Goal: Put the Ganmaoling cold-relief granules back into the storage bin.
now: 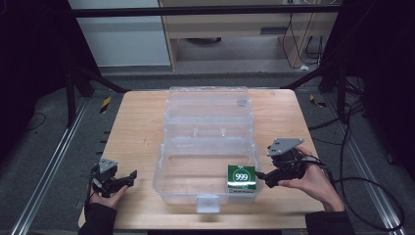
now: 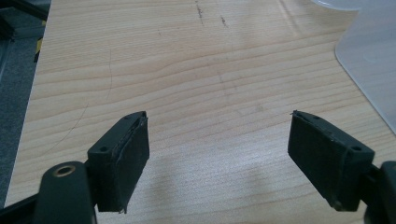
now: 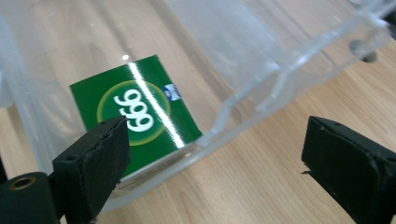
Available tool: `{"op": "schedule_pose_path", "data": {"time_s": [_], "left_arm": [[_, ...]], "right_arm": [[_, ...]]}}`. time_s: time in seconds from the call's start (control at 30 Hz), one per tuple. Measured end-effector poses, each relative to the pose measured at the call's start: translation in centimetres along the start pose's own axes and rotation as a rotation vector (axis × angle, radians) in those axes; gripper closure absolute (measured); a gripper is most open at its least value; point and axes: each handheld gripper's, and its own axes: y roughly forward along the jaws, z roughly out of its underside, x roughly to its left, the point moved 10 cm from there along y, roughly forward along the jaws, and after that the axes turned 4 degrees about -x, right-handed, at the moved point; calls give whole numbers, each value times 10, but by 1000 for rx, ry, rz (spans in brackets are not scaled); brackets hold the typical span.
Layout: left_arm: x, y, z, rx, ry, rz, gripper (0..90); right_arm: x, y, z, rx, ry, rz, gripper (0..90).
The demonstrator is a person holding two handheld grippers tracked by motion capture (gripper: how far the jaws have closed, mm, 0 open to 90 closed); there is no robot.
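Green box [image 1: 241, 177] lies inside the clear case [image 1: 169, 171], just beside the right gripper's [image 1: 263, 180] spread fingers; left gripper [image 1: 128, 178] fingers also apart.

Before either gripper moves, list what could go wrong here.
1. The right gripper hangs open right beside the clear box wall; closing or pushing in could catch the thin rim and drag the box.
2. The green 999 carton lies flat in the corner, hard to grasp.
3. The raised lid could swing shut if bumped.
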Motion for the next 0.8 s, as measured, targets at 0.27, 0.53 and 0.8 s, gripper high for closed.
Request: {"op": "schedule_pose_path", "data": {"time_s": [0.27,0.53,0.8], "left_arm": [[0,0,0,-2,0,-2,200],[1,-1,-1,-7,-2,-3,200],[2,-2,-2,-13,-4,-4,200]], "right_arm": [[-21,-7,20,-83,145,102,57],[-40,-10,34,-137,250,198,34],[-56,-6,57,-166,347,273,33]]}}
